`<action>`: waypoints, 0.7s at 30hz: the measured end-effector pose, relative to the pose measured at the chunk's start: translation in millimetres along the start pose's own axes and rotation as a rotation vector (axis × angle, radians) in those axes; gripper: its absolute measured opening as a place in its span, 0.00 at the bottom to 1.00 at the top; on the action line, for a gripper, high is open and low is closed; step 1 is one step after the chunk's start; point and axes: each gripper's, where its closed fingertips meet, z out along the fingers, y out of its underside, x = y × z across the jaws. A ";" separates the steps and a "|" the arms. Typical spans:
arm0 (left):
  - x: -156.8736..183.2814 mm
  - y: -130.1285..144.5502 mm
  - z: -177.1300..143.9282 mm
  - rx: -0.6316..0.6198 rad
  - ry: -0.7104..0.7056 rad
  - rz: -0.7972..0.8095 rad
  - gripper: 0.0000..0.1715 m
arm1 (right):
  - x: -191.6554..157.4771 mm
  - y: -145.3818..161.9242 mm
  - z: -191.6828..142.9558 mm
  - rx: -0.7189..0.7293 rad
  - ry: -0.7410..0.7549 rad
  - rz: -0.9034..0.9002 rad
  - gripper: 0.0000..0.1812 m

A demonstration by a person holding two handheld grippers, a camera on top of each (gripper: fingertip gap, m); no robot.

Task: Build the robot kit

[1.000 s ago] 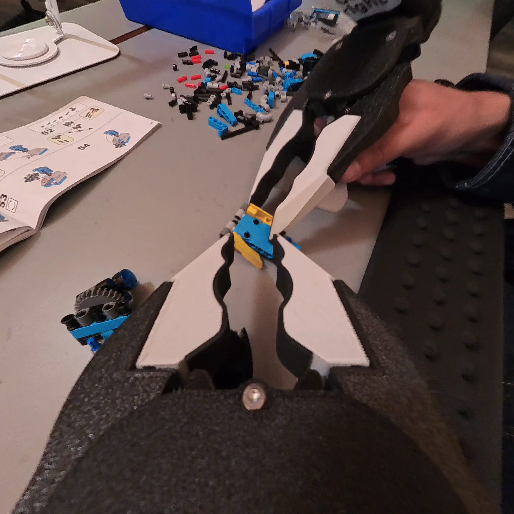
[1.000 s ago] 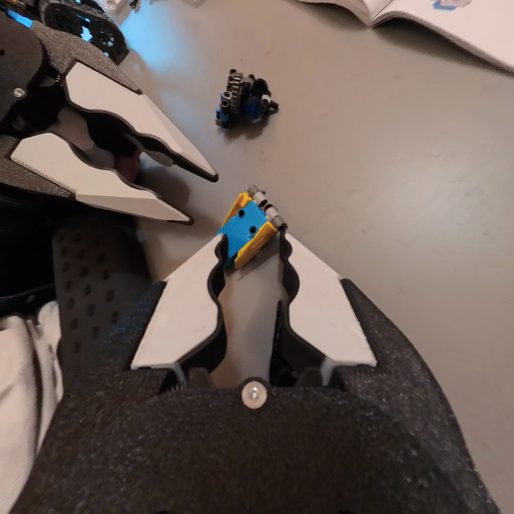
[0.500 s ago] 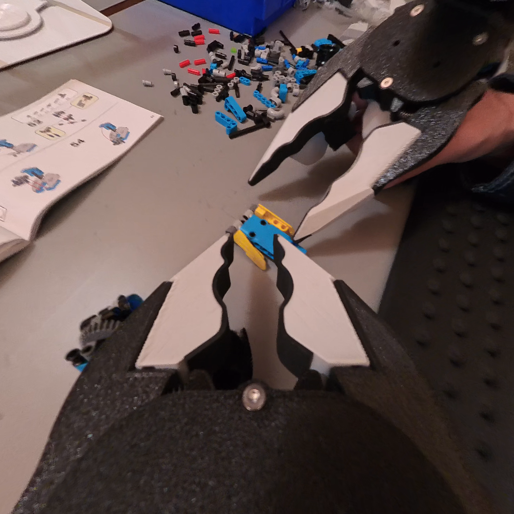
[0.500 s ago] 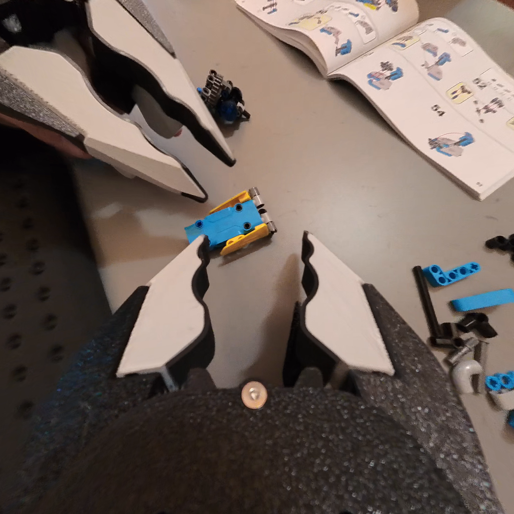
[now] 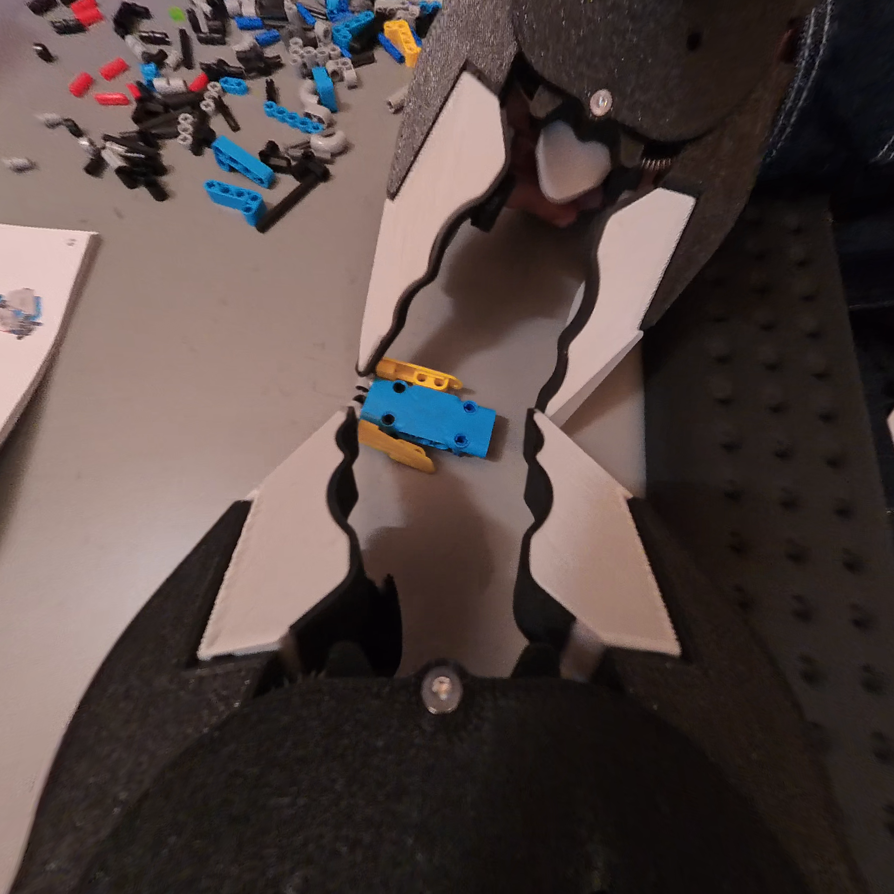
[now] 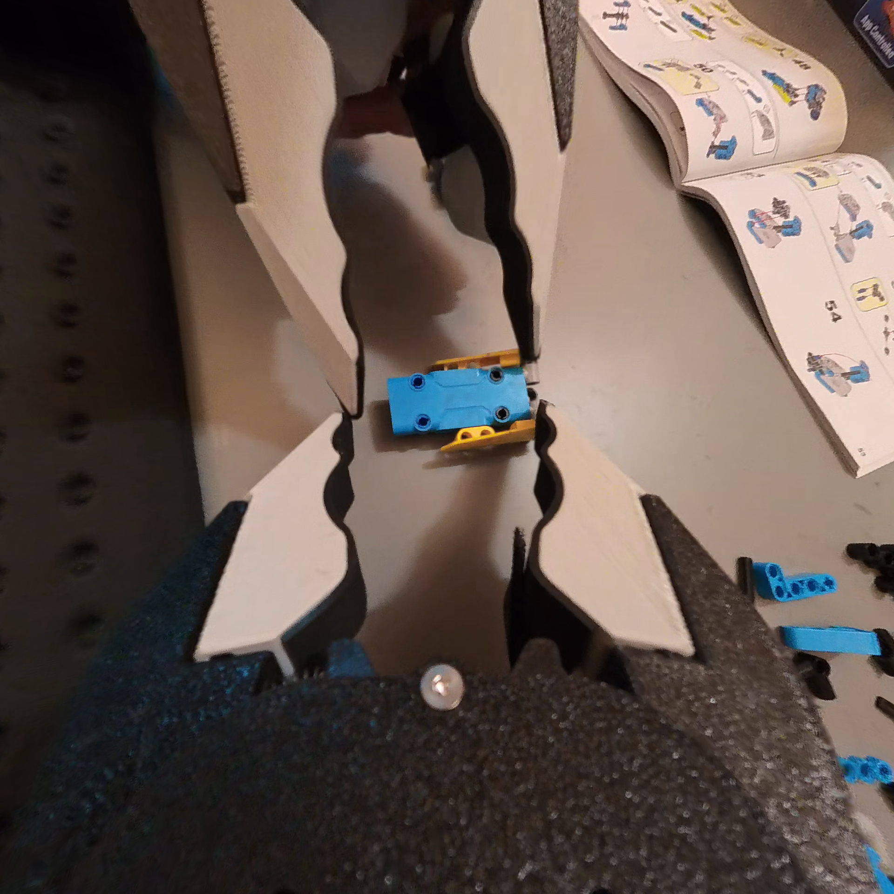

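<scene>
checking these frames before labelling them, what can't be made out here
- Underside of the blue and yellow brick piece: hidden in both views, as it lies flat on the table.
- Loose brick pile: left wrist view, blurred, cut by the top edge.
- Booklet: right wrist view, cut by the top and right edges; the left wrist view shows only a corner.
- Whether the open left gripper or open right gripper touches the piece: fingertips too close to tell.

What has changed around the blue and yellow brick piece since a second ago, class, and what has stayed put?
The left gripper let go of the blue and yellow brick piece and spread wide. The right gripper, also open now, swung round to face it, tip to tip, so both frame the piece. The piece still lies on the grey table; the booklet and loose bricks stayed.
</scene>
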 end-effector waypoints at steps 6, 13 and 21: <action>2.0 5.4 0.3 0.015 0.022 -0.058 0.40 | -4.1 -0.3 2.2 0.004 0.006 -0.020 0.41; 4.2 3.7 -1.6 0.051 0.060 -0.077 0.38 | -6.2 -3.4 -2.2 0.048 -0.051 0.043 0.42; -7.0 -5.8 -8.5 0.111 -0.028 -0.004 0.28 | 12.6 -12.1 -25.3 0.166 -0.005 0.131 0.32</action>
